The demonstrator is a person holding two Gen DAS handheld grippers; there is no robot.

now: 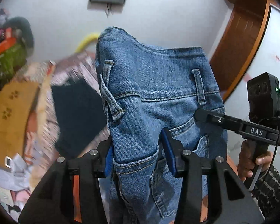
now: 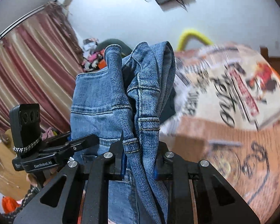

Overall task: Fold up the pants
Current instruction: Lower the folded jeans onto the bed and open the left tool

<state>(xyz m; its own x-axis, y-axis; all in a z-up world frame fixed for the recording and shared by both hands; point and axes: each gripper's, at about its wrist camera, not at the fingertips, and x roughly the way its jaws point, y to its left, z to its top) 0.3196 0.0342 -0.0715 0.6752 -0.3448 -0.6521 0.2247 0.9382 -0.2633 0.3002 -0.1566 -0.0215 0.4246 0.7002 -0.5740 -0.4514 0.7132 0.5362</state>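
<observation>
Blue denim pants [image 1: 155, 97] hang in the air between your two grippers, waistband uppermost, belt loops and a back pocket facing the left wrist camera, the legs dropping out of sight below both frames. Your left gripper [image 1: 138, 155] is clamped on a bunched fold of denim near the pocket seam, its blue-padded fingers [image 1: 169, 151] pressed against the cloth on either side. Your right gripper [image 2: 140, 156] pinches a twisted gather of waistband and belt loop, jaws narrow around the fabric; seen from the left camera, its tip meets the pants at the pocket edge. By the look of it, folding proper has hardly begun: the garment is lifted and held at the waist, but it is crumpled and doubled on itself, not spread flat, and no clean crease shows. Left to do, most likely, are shaking it straight, laying it down, aligning the legs and making the folds. Behind, blurred, lie a dark cloth [image 1: 78, 112], a printed bedspread [image 2: 233, 85], striped curtains [image 2: 31, 71] and a wooden door [image 1: 239, 37].
</observation>
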